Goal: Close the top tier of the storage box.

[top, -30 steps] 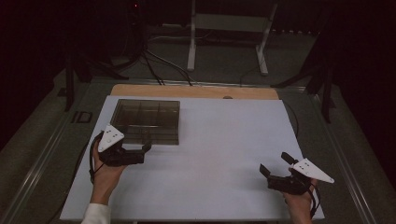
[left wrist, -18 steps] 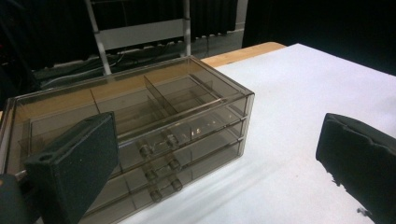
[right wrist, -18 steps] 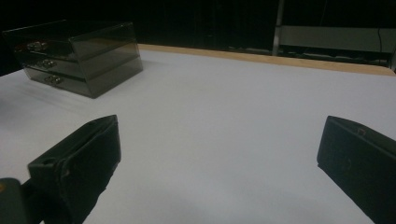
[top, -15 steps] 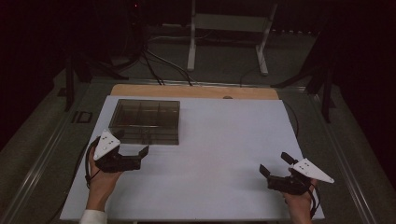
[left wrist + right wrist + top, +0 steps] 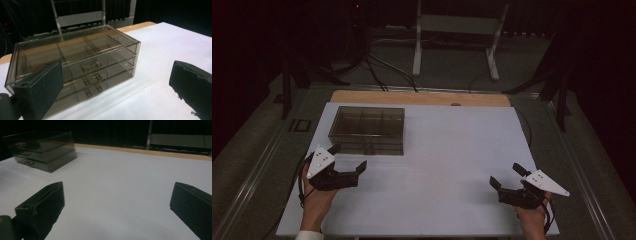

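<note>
1. The smoky clear drawer box [image 5: 367, 129] sits at the far left of the white tabletop [image 5: 447, 160] — three drawers stacked, all closed, small handles facing the person.
2. The left gripper [image 5: 348, 159] hovers just in front of the box, released, jaws wide apart, holding nothing.
3. The right gripper [image 5: 507, 177] is well apart at the near right corner — also released and empty.

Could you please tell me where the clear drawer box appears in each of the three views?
High view: drawer box upper left on the white table.
Left gripper view: centre-left, close, three drawer fronts facing the camera.
Right gripper view: far upper left.
Shared landmark: the table's wooden far edge.
</note>
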A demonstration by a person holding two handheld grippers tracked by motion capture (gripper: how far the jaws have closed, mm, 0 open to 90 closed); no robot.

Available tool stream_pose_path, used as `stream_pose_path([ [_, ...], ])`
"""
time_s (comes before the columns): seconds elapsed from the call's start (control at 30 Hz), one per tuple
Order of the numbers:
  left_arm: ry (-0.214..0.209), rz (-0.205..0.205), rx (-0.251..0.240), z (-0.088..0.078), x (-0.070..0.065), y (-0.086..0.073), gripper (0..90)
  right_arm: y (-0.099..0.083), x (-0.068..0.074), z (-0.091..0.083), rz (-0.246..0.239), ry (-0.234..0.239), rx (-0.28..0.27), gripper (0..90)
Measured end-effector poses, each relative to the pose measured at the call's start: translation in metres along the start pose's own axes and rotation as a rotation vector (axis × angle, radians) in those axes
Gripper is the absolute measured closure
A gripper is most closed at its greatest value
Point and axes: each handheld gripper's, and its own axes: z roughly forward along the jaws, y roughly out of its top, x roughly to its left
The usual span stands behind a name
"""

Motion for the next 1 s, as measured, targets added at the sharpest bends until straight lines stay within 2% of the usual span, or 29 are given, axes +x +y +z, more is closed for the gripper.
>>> stream_pose_path([
  [0.23, 0.015, -0.009, -0.01, -0.004, 0.002, -0.008, 0.9, 0.0, 0.0, 0.0, 0.001, 0.0, -0.002, 0.0],
  [1.0, 0.029, -0.025, -0.027, -0.006, 0.006, -0.016, 0.9, 0.0, 0.001, -0.001, -0.015, 0.018, -0.009, 0.0],
])
